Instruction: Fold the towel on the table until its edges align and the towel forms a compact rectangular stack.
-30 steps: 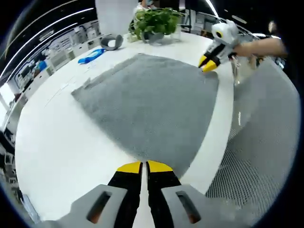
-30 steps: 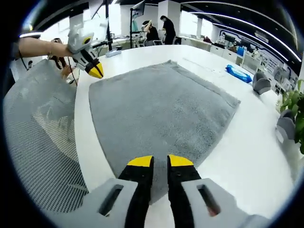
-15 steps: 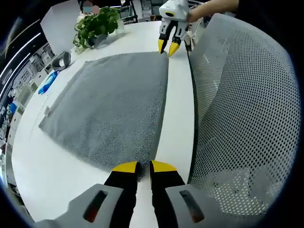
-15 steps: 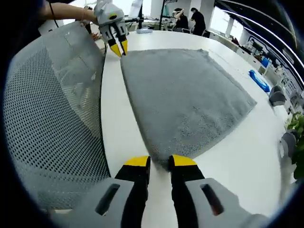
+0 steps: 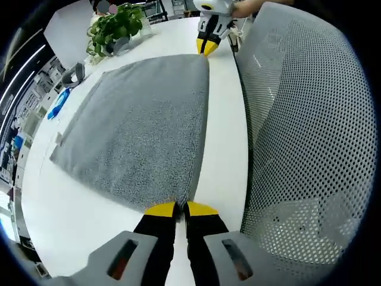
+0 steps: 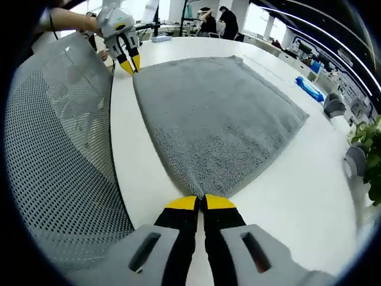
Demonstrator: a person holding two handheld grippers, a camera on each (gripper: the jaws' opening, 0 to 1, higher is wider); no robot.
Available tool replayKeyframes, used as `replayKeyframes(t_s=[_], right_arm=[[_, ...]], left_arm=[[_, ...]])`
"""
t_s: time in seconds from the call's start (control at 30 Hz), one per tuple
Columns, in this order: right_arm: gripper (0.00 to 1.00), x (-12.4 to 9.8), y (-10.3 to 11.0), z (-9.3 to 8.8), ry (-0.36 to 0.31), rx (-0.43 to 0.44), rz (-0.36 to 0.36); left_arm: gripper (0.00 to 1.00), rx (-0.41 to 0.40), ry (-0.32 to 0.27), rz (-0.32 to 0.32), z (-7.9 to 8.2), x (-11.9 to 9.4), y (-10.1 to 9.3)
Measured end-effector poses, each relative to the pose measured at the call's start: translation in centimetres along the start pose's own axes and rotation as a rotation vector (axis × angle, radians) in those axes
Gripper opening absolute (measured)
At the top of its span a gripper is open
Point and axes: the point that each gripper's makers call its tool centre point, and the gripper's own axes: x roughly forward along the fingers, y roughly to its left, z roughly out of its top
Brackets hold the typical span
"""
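A grey towel lies spread flat on the white table; it also fills the middle of the right gripper view. My left gripper is shut, its yellow tips pinching the towel's near corner by the table edge. My right gripper is shut too, nipping the other corner of the same long edge. Each gripper appears in the other's view at the far end of that edge: the right gripper and the left gripper, tips down at the corners.
A grey mesh chair back presses close to the table edge beside both grippers. A potted plant, a blue object and a grey object stand beyond the towel. People stand at desks far back.
Both grippers have moved in onto the corners of the towel's chair-side edge. The right jaws, slightly apart before, have shut on the corner. The towel still lies flat.
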Motion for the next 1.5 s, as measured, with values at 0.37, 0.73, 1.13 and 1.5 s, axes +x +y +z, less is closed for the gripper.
replayKeyframes(t_s=[0.37,0.73,1.13,1.5], right_arm=[[0.0,-3.6,-1.5,2.7,-0.182,0.207,-0.062],[0.0,-8.7,-4.1,7.0,-0.295,0.199,-0.21],[0.0,-13.9,-4.1,9.7,-0.387,0.227,-0.327],[0.0,-17.0,-3.0,10.6,-0.431,0.282,-0.375]], left_arm=[[0.01,-0.064,-0.019,0.095,1.9,-2.5,1.6],[0.01,-0.173,-0.19,0.312,6.5,-9.1,4.7],[0.01,-0.288,-0.346,0.506,9.9,-15.3,5.6],[0.01,-0.349,-0.405,0.542,11.0,-18.4,4.1]])
